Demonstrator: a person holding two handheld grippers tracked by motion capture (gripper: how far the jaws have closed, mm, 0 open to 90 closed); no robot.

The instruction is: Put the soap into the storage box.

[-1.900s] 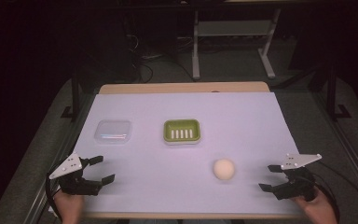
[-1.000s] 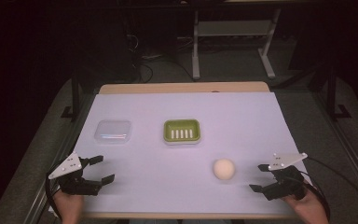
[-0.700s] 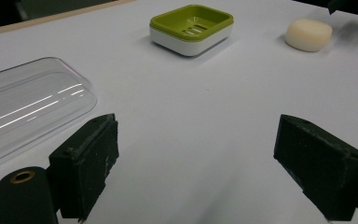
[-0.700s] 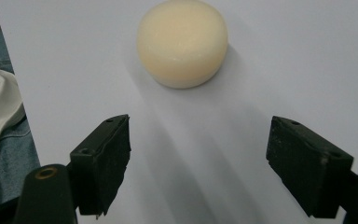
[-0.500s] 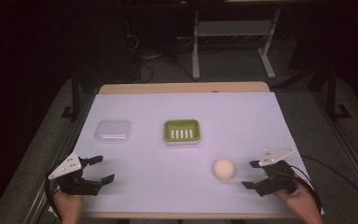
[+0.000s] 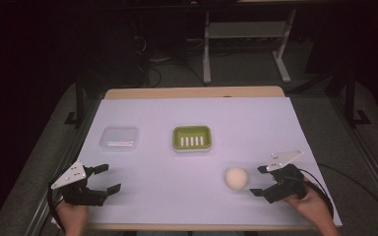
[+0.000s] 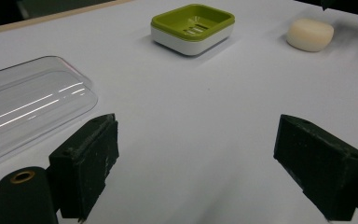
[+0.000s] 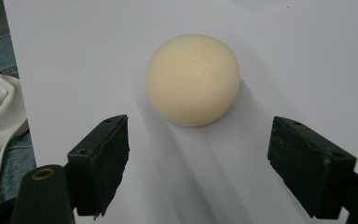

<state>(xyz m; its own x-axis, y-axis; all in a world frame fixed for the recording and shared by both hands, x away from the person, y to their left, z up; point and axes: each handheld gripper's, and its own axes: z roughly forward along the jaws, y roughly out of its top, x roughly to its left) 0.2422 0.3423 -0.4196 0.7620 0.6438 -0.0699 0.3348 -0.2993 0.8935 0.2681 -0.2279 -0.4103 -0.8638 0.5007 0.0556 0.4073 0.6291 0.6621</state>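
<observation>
On the worktop (image 6: pixel 142 113), the lid (image 6: pixel 120 138) lies left of the dish (image 6: pixel 192 138); the soap (image 6: pixel 236 178) lies nearer, right of both.

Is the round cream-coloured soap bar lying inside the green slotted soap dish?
No, the round cream-coloured soap bar lies on the white table, apart from the green slotted soap dish.

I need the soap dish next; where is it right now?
In the high view, the green soap dish sits mid-table, right of the clear lid and up-left of the round soap.
</observation>
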